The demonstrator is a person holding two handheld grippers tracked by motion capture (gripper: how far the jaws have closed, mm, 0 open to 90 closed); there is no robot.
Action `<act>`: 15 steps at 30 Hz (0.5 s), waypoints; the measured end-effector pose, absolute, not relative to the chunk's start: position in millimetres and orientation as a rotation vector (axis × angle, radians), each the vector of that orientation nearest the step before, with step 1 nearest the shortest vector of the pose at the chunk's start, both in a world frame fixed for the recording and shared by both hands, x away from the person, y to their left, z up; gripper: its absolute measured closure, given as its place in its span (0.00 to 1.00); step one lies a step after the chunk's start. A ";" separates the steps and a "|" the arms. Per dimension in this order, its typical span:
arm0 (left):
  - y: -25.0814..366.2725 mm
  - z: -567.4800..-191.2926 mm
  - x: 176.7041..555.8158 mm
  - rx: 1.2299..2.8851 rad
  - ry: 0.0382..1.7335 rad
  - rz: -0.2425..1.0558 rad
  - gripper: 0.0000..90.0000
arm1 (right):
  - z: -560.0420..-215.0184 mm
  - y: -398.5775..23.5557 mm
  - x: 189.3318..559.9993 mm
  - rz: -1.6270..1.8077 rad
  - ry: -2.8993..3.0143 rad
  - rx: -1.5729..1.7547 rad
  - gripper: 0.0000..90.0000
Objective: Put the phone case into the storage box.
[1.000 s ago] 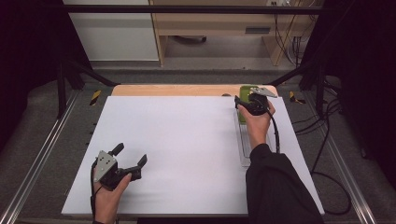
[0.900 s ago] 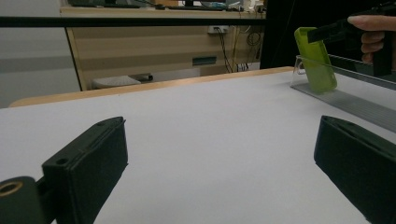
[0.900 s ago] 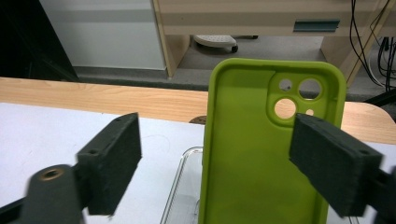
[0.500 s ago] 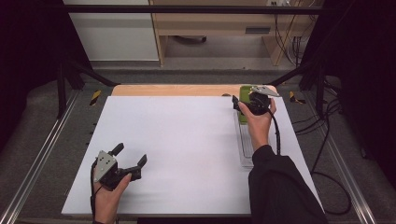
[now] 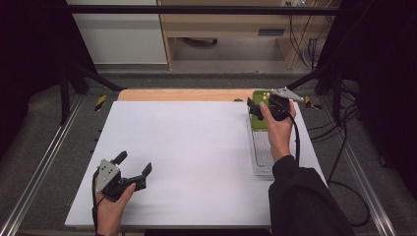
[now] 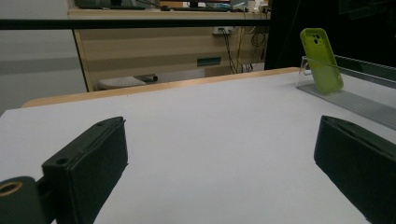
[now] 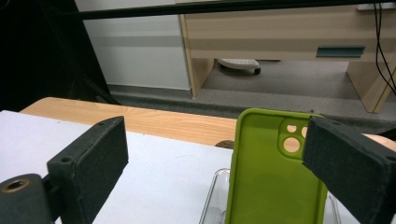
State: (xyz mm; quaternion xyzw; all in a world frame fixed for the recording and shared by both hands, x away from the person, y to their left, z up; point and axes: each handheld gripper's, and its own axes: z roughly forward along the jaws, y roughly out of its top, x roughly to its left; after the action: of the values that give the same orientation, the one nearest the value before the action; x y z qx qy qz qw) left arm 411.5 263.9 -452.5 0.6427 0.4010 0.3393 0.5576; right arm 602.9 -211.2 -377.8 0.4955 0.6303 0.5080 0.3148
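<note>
The lime-green soft phone case stands upright, leaning back in the clear ribbed plastic rack at two o'clock on the white bench. The right tool hovers at it, jaws just opened wide, pads off the case. The left tool rests at seven o'clock, wide and holding nothing.
</note>
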 end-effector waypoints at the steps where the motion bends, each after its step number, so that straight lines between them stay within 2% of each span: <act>1: 264.1 -452.5 411.2 1.516 0.947 0.801 0.02 | -376.5 -211.9 601.6 1.338 1.662 1.303 0.09; 15: 268.7 -452.3 405.8 1.513 0.960 0.806 0.02 | -363.7 -217.6 585.5 1.361 1.695 1.266 0.08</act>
State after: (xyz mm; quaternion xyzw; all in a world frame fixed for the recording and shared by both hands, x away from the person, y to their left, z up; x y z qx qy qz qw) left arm 405.8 268.7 -452.3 0.6404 0.4065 0.3412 0.5552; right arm 585.5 -217.6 -363.7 0.4788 0.6412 0.5146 0.3080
